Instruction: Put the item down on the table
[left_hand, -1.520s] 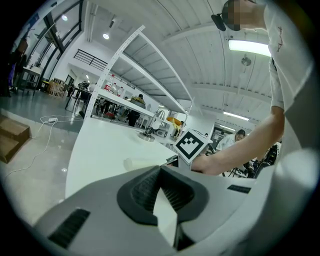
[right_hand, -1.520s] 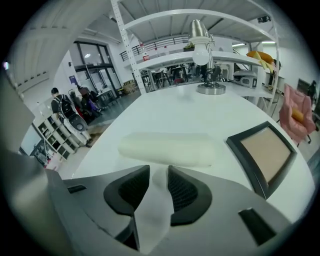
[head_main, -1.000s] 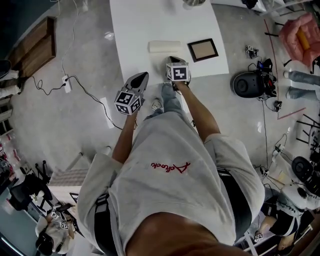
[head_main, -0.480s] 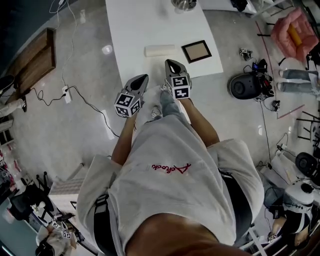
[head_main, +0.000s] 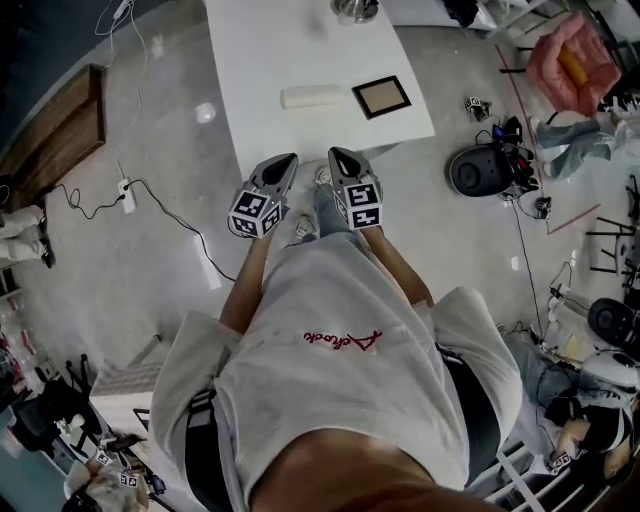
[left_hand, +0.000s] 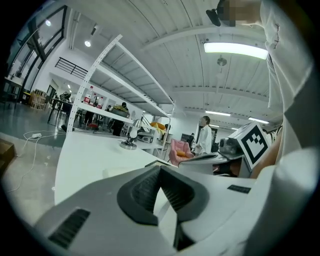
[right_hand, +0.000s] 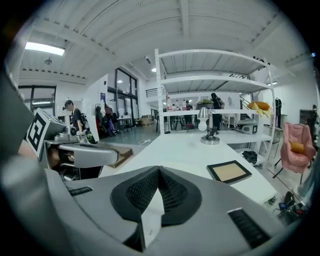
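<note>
A pale roll is seen lying flat on the white table, close to its near end and free of both tools. A dark picture frame lies just beside it, on its right in the head view, not touching it. Neither has shifted on the table since the earlier frames. A metal object stands at the table's far end.

The right gripper is held at the table's near edge, well short of the roll. One second ago it reached further over the tabletop, its tip close to the roll; it has since been drawn back toward the body. In the right gripper view its jaws are closed together, pad against pad, with nothing between them. The picture frame is seen beyond them to the right, and the metal object further off.

The left gripper is held beside the right one, tip also at the table's near edge. Its place is little changed, so the two tips are now about level, where before the right one led. In the left gripper view its jaws are likewise closed and empty; the tabletop and the metal object are seen past them.

On the grey floor, a black device stands to the table's right, and a cable runs at the left.
</note>
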